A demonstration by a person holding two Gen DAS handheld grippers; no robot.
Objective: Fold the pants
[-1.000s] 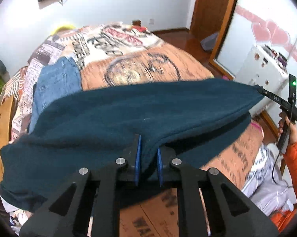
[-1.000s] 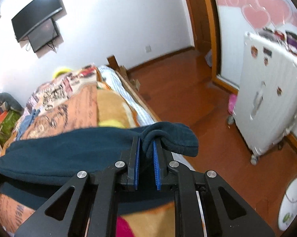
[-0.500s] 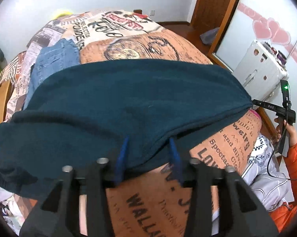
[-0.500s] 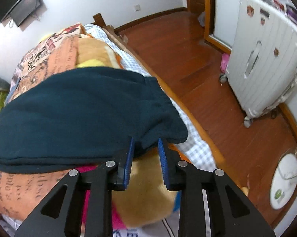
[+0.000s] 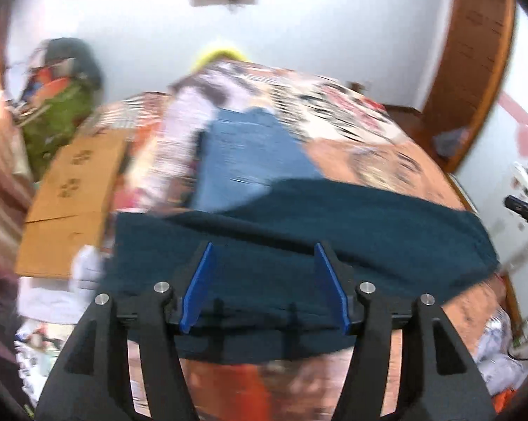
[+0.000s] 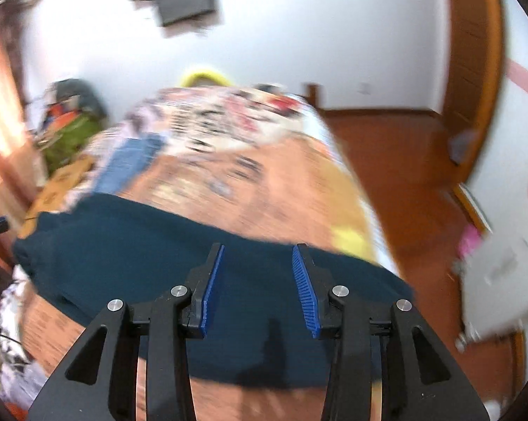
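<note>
Dark teal pants (image 5: 351, 231) lie folded in a wide band across the near part of the bed, also seen in the right wrist view (image 6: 141, 245). My left gripper (image 5: 264, 280) is open and empty, held just above the pants' near edge. My right gripper (image 6: 258, 282) is open and empty above the pants' right part. The right gripper's tip shows at the far right of the left wrist view (image 5: 525, 210). Both views are blurred by motion.
A patterned orange and white bedspread (image 5: 369, 147) covers the bed. Folded blue jeans (image 5: 249, 154) lie beyond the teal pants. A cardboard box (image 5: 74, 189) sits at the left. A wooden floor (image 6: 404, 161), a door (image 6: 474, 52) and a white appliance (image 6: 502, 273) are at the right.
Both grippers have let go of the teal pants, opened wide and pulled back and up. The pants now lie flat on the bed.
</note>
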